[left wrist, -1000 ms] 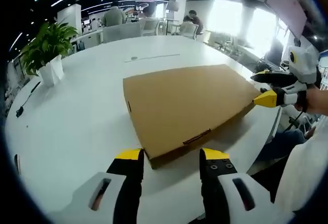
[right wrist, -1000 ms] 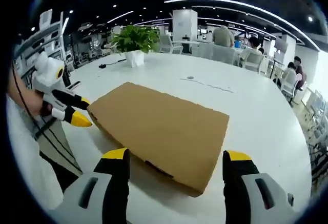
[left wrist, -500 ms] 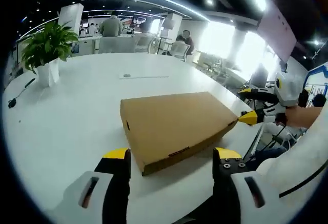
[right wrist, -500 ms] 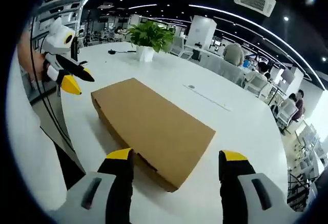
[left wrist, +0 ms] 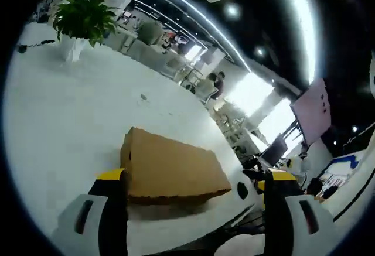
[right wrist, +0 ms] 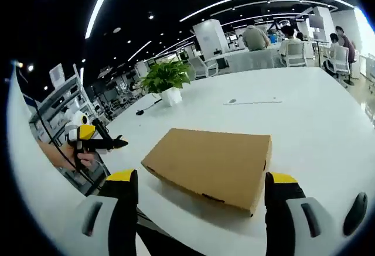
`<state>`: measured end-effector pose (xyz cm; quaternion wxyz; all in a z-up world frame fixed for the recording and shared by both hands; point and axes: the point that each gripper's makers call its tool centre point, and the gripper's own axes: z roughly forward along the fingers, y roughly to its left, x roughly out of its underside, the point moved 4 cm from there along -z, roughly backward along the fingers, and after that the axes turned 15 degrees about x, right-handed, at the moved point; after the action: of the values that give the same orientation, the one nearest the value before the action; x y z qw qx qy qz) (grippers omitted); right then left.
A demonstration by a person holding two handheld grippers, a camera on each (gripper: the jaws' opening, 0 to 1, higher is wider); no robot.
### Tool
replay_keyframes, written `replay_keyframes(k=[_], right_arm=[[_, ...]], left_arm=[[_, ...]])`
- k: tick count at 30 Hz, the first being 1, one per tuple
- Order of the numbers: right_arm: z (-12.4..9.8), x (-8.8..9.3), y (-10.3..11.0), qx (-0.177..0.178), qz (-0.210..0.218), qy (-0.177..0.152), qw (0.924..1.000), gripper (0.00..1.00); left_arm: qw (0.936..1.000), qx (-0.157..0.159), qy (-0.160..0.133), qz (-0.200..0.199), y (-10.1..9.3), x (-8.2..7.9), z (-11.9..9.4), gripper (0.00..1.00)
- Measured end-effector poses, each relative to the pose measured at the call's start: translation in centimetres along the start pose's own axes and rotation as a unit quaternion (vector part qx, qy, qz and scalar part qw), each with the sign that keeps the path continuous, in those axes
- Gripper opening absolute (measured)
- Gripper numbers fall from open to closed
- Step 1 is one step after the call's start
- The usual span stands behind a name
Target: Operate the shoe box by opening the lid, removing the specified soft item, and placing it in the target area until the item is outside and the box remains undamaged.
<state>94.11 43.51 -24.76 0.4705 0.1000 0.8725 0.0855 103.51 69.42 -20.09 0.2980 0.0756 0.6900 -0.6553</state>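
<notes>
Both grippers, left gripper (left wrist: 190, 188) and right gripper (right wrist: 202, 194), gape empty; shoe box (right wrist: 214, 165) lies lidded at twelve o'clock. Prying carelessly could tear cardboard.

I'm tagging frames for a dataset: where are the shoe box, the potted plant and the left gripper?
shoe box (right wrist: 214, 165), right gripper view, middle of its closed lid.
potted plant (right wrist: 166, 78), right gripper view, its green leaves.
left gripper (right wrist: 123, 142), right gripper view, by its fingertips.
</notes>
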Motion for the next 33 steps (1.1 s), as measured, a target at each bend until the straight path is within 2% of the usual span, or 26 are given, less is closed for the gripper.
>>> replay_keyframes(k=[1,3,5,7,10,12,13,14,15,16,17,18,19,20,22,23,25,26,27,28,29,30,31,32,33], right_arm=[[-0.1,-0.1,0.1,0.005,0.0,-0.003,1.0,0.91],[-0.7,-1.1,0.4,-0.002,0.036,-0.03,0.9989,0.91],[-1.4,-2.3,0.5,-0.028,0.124,-0.054,0.9905,0.92],[-2.1,-3.1,0.7,-0.046,0.182,-0.072,0.9797,0.9],[-2.5,-2.8,0.1,-0.039,0.188,-0.069,0.9789,0.87],[-2.9,-2.8,0.4,-0.051,0.189,-0.069,0.9781,0.91],[-3.1,-2.8,0.5,-0.049,0.189,-0.07,0.9783,0.91],[-3.4,-3.1,0.8,-0.064,0.202,-0.081,0.9739,0.91],[-3.7,-3.2,1.3,-0.083,0.232,-0.083,0.9655,0.9],[-3.6,-2.8,1.1,-0.079,0.257,-0.071,0.9604,0.89],[-3.5,-2.7,0.9,-0.074,0.272,-0.08,0.9561,0.88],[-3.5,-2.3,0.8,-0.079,0.303,-0.082,0.946,0.84],[-3.5,-1.7,0.8,-0.084,0.33,-0.07,0.9377,0.81],[-3.5,-1.4,1.0,-0.089,0.337,-0.074,0.9344,0.77],[-3.8,-0.4,2.0,-0.104,0.361,-0.058,0.9251,0.63],[-3.9,-0.1,2.4,-0.106,0.372,-0.068,0.9197,0.6],[-3.9,0.7,3.0,-0.118,0.399,-0.051,0.908,0.56],[-3.9,1.0,3.4,-0.126,0.402,-0.044,0.9059,0.52],[-3.8,1.1,3.7,-0.119,0.395,-0.045,0.9097,0.49],[-3.7,1.4,3.8,-0.112,0.398,-0.041,0.9097,0.48],[-3.6,1.7,3.7,-0.112,0.4,-0.04,0.909,0.48],[-3.6,1.8,3.8,-0.112,0.4,-0.039,0.9087,0.48],[-3.4,2.3,4.0,-0.116,0.413,-0.03,0.9028,0.49],[-3.3,2.6,4.1,-0.115,0.428,-0.031,0.896,0.5],[-3.1,2.8,3.9,-0.116,0.467,-0.038,0.8757,0.53]], left_arm=[[1.0,-0.002,-0.006,-0.001,-0.1,-0.1,0.0,0.99],[1.0,0.001,-0.005,0.002,-0.4,0.0,-0.2,0.99],[1.0,-0.003,-0.005,-0.005,-0.3,0.2,-0.2,0.99],[0.9998,-0.007,-0.001,-0.019,0.0,0.7,-0.4,0.99],[0.9991,-0.006,0.005,-0.042,0.1,1.5,-0.7,0.99],[0.9975,0.012,-0.02,-0.067,0.1,1.4,-0.9,0.97],[0.9953,0.031,-0.021,-0.089,-0.2,1.6,-1.0,0.94],[0.9945,0.034,-0.017,-0.098,-0.2,1.8,-1.1,0.91],[0.9946,0.027,-0.018,-0.099,0.1,2.0,-1.2,0.87],[0.9943,0.025,-0.018,-0.102,0.2,2.2,-1.2,0.84],[0.9934,0.021,-0.018,-0.111,0.3,2.6,-1.1,0.81],[0.993,0.021,-0.018,-0.115,0.4,2.8,-1.0,0.8],[0.9913,0.02,-0.028,-0.127,0.5,3.1,-0.9,0.8],[0.9904,0.018,-0.032,-0.134,0.5,3.1,-0.9,0.8],[0.986,0.017,-0.045,-0.16,0.9,3.5,-0.9,0.77],[0.9849,0.018,-0.047,-0.165,1.1,3.9,-0.9,0.76],[0.9828,0.018,-0.047,-0.178,1.4,4.4,-1.1,0.7],[0.9815,0.021,-0.049,-0.184,1.4,4.6,-1.1,0.66],[0.9802,0.02,-0.048,-0.191,1.5,4.9,-1.1,0.63],[0.9761,0.005,-0.055,-0.21,2.0,5.1,-1.3,0.6],[0.9682,-0.01,-0.072,-0.239,2.6,5.3,-1.6,0.57],[0.9656,-0.008,-0.081,-0.247,2.7,5.3,-1.6,0.57],[0.9577,-0.003,-0.098,-0.27,3.0,5.5,-1.8,0.58],[0.9571,-0.011,-0.095,-0.273,3.3,5.8,-1.9,0.58],[0.9575,-0.014,-0.091,-0.273,3.5,6.2,-1.9,0.58]])
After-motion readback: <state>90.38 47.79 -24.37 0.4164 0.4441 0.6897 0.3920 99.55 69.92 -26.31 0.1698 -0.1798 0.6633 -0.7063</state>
